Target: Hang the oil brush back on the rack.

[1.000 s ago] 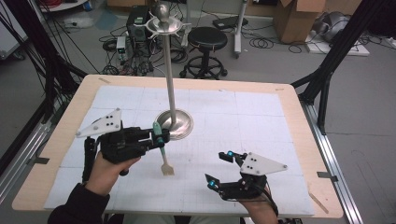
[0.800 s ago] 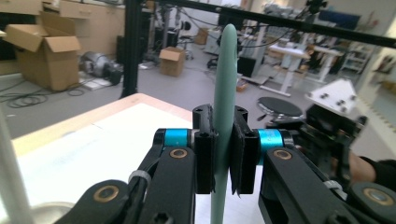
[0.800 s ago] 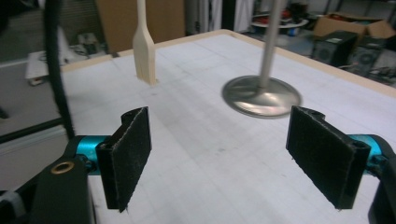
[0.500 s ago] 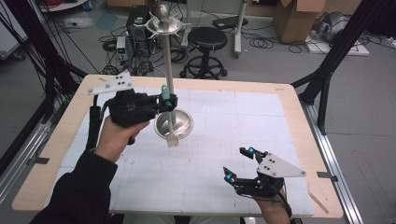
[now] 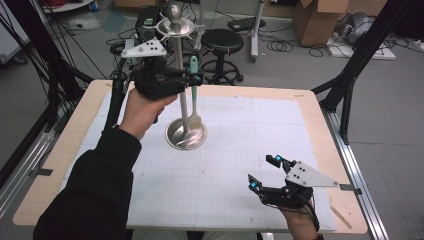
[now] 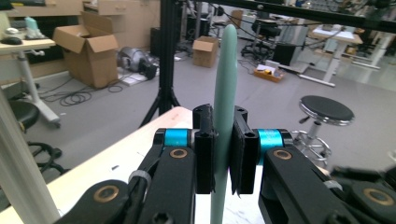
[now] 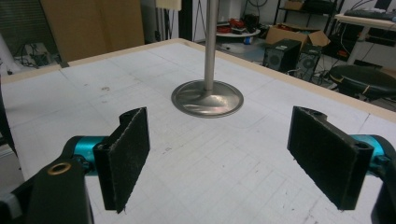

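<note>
One green spatula (image 5: pixel 194 95) is clamped upright in the left gripper (image 5: pixel 192 78), raised beside the pole of one metal stand (image 5: pixel 186 134) set toward the desk's (image 5: pixel 320 125) far edge. The right gripper (image 5: pixel 264 172), jaws spread and holding nothing, is seen near the desk's near right corner.

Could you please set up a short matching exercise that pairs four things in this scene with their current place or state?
Things:
1. left gripper
2. right gripper
3. mint green spatula
4. metal stand

States:
a. jaws wide apart, holding nothing, low over the near right of the mat
b. round base resting on the white mat, pole rising upright
c. hanging upright beside the pole, blade end down
d. raised high, jaws closed on a handle

Pairs: 1-d, 2-a, 3-c, 4-b
</note>
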A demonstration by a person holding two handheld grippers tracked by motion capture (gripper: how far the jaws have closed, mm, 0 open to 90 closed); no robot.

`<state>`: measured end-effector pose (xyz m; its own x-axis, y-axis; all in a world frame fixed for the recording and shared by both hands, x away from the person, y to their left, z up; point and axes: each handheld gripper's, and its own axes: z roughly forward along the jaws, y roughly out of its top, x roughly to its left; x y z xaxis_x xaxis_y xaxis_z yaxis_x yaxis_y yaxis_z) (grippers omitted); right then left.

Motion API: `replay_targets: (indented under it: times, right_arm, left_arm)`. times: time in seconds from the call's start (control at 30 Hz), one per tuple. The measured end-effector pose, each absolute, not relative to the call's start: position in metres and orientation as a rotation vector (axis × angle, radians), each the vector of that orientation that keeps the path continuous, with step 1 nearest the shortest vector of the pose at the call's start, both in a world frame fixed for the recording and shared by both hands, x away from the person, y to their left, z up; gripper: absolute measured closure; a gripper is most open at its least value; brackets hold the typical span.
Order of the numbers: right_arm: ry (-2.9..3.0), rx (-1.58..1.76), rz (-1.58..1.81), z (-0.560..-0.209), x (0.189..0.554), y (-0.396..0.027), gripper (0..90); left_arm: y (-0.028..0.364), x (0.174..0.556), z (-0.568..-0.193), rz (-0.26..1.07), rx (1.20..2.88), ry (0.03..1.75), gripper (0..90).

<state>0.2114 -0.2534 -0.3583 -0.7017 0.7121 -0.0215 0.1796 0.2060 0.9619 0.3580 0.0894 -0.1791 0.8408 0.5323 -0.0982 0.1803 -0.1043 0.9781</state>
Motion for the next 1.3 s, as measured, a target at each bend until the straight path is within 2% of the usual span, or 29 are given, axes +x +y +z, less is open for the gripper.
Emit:
replay_targets:
  times: [0.37,1.3]
  right_arm:
    - [2.020,0.819,1.544,-0.358,0.210,-0.254,19.9]
    - [2.024,0.812,1.561,-0.358,0.210,-0.254,19.9]
  left_arm:
    - [0.082,0.377,-0.169,0.347,1.658,0.617,81.8]
    - [0.088,0.389,-0.171,0.377,1.630,0.692,81.8]
